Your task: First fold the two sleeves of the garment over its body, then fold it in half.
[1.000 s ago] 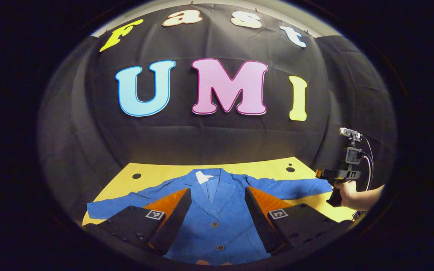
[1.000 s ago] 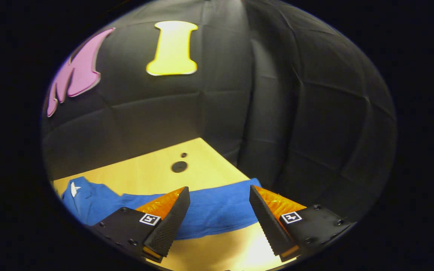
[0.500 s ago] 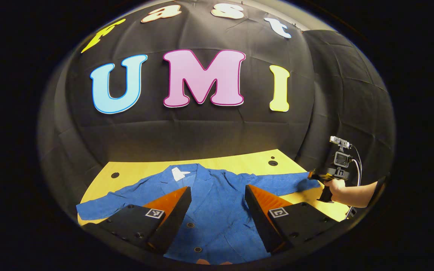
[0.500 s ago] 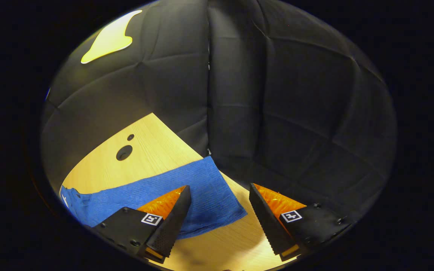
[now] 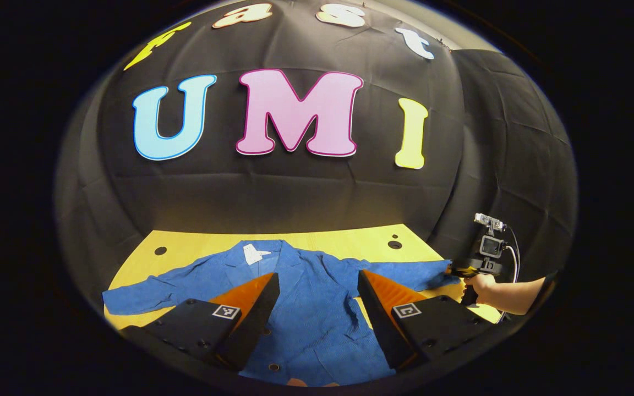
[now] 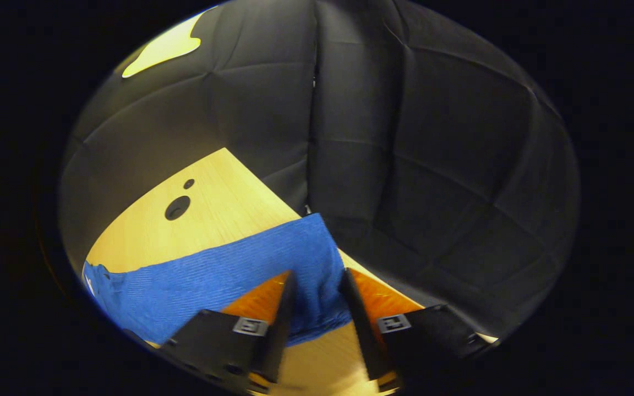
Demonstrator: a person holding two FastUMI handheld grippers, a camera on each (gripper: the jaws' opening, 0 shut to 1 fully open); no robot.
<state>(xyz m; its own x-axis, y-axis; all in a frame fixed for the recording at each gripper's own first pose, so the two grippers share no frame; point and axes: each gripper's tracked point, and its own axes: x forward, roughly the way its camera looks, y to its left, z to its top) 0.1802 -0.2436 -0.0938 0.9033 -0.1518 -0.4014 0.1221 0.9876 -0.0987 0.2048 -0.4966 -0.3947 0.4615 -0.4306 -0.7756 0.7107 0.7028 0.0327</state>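
Observation:
A blue buttoned jacket (image 5: 306, 308) lies flat, front up, on the yellow table (image 5: 339, 239), with both sleeves spread out sideways. My left gripper (image 5: 317, 274) hovers open over the jacket's chest, holding nothing. In the left gripper view the right gripper (image 5: 456, 269), held by a hand (image 5: 482, 286), sits at the cuff of the right sleeve (image 5: 410, 272). In the right gripper view my right gripper (image 6: 317, 275) straddles the cuff end of that sleeve (image 6: 223, 275); its jaws are half closed, with a gap still between them and cloth in it.
Round dark holes (image 6: 177, 208) mark the table's far right corner, and another hole (image 5: 160, 251) sits far left. Black cloth walls close in behind and to the right. The left sleeve (image 5: 146, 289) reaches almost to the table's left edge.
The right gripper's jaws have narrowed around the sleeve cuff and it has moved forward over it. The left gripper has drifted slightly, staying open above the jacket.

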